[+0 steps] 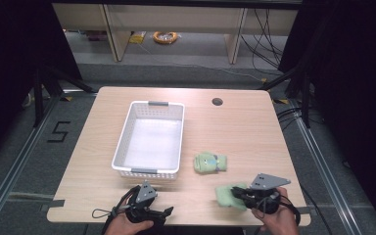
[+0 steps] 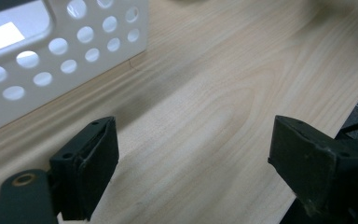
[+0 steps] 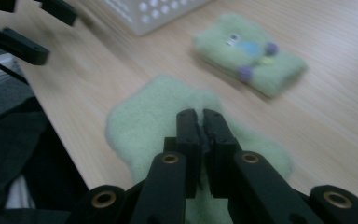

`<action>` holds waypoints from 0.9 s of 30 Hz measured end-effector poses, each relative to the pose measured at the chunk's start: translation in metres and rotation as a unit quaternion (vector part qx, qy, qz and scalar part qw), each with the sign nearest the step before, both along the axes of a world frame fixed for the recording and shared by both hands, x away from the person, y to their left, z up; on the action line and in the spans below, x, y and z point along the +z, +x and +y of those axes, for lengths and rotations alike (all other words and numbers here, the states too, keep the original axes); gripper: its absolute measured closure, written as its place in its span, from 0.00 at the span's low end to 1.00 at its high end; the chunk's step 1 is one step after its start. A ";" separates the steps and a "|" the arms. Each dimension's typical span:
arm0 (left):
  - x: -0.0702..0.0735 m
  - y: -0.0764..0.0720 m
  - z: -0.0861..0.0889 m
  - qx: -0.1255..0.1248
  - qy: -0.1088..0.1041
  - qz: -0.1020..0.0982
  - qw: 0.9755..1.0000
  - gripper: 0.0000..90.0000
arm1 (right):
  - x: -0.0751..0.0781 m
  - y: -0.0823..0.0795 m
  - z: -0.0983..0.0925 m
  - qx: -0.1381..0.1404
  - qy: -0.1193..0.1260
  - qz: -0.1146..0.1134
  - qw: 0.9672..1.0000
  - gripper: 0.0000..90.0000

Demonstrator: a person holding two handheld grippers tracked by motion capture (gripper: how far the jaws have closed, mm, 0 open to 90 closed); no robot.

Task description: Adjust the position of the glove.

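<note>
- The desk carried the white basket, my landmark, mouth up to take cloths.
- A folded green cloth waited right of the basket.
- My right gripper had its jaws clamped on the plain green cloth, nearer me than the basket, for lifting.
- My left gripper idled just before the basket, jaws apart.

A light wooden table with a round cable hole stands on grey carpet. Black curtains close off both sides. Beyond the table's far edge, pale wooden furniture legs rise from the floor, with a coil of orange cable and loose black cables lying beside them. Metal rails run along the floor on either side.
</note>
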State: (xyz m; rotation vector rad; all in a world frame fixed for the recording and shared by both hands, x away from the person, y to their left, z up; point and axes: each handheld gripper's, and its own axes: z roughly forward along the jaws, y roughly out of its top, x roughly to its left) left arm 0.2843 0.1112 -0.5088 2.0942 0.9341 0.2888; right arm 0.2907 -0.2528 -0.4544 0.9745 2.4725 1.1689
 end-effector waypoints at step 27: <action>0.001 0.001 0.002 0.006 -0.012 0.003 1.000 0.17 | -0.034 0.009 0.085 0.036 -0.029 0.054 0.997 0.94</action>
